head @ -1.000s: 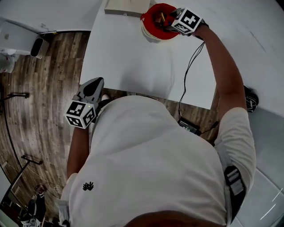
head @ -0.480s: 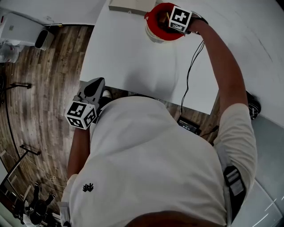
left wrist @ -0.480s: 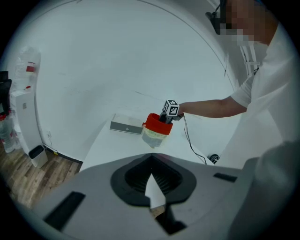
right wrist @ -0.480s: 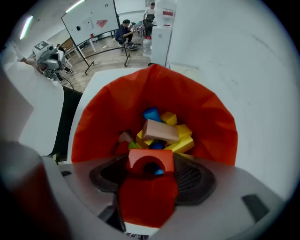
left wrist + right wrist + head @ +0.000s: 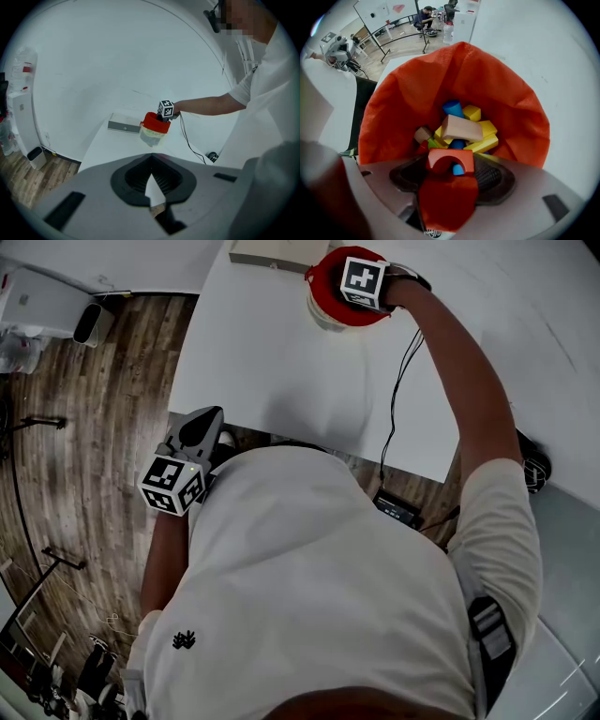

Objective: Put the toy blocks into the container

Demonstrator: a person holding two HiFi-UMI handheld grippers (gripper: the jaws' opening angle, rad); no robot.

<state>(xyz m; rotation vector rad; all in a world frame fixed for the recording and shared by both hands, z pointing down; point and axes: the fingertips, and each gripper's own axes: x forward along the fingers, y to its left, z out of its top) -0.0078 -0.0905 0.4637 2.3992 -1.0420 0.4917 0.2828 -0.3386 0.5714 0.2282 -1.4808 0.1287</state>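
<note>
The container (image 5: 323, 292) is a tub lined with a red bag at the far side of the white table (image 5: 272, 362). My right gripper (image 5: 345, 282) hangs over its mouth, shut on a red arch block (image 5: 450, 161). Below it in the bag lie several blocks: a tan block (image 5: 461, 128), yellow blocks (image 5: 483, 142) and a blue cylinder (image 5: 452, 108). My left gripper (image 5: 201, 425) is held low by the person's body at the table's near edge, shut and holding nothing. The left gripper view shows the container (image 5: 153, 129) far ahead with the right gripper (image 5: 163, 116) on top of it.
A flat grey box (image 5: 267, 253) lies just left of the container at the table's far edge. A black cable (image 5: 398, 381) runs from the right gripper across the table to a black device (image 5: 398, 508) on the floor. Wooden floor lies to the left.
The right gripper has shifted left from the container's right rim to over its mouth. The left gripper has stayed in place.
</note>
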